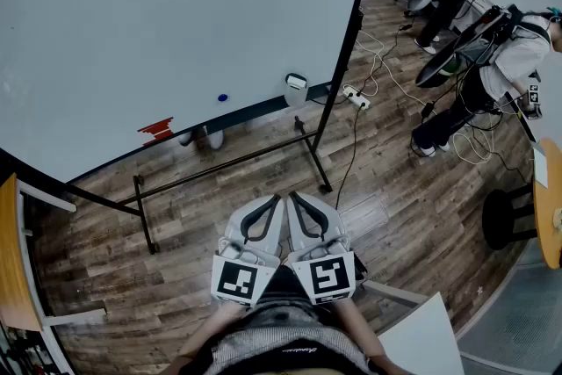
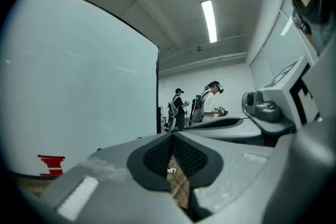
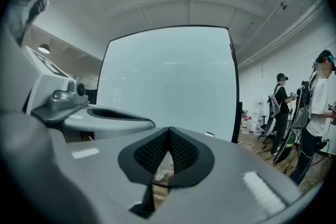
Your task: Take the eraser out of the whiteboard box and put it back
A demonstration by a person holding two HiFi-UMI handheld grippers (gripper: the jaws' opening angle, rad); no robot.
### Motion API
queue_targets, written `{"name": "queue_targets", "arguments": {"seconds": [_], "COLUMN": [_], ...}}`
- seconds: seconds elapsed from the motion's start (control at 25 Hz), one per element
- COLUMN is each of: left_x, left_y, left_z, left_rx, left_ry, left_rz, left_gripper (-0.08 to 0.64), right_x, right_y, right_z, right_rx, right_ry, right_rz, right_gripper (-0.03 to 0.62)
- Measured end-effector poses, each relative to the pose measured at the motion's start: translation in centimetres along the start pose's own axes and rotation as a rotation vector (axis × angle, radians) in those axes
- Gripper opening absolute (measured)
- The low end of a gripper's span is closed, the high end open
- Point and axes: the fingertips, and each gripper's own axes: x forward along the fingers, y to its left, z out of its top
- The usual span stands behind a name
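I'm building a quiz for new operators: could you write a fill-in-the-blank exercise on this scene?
1. The left gripper and the right gripper have their fingers ____, with nothing between.
2. The whiteboard stands on a ____ floor.
3. Left of the blue dot on the whiteboard is a ____ mark.
Missing words: shut; wooden; red.

Whiteboard point(image 1: 176, 22) — smooth, faintly glossy white face, edged in black metal. Floor point(image 1: 395, 189) — wood-grain planks, low sheen. Left tongs point(image 1: 270, 202) and right tongs point(image 1: 296, 200) moulded in matt grey plastic; pads point(image 2: 157, 155) faced with black, finely dimpled rubbery material.
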Motion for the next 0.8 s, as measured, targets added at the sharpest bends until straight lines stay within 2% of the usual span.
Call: {"name": "queue_targets", "arguments": {"seconds": [0.44,0.8], "left_x": [0.9,5.2], "left_y": [-1.1,0.2], "left_z": [-0.5,-1.1], "left_rx": [-0.007,-0.023], "left_ry": [0.01,0.0], "left_rz": [-0.009,-0.018], "left_gripper": [0.001,0.002], "right_x": [-0.7,1.5], "right_y": [-1.3,-5.2], "right_z": [-0.7,-1.8], "right_rx": [0.024,0.022], "right_ry": [-0.013,0.008], "right_rz": [-0.003,-0.053], "right_gripper": [0.002,0.002]}}
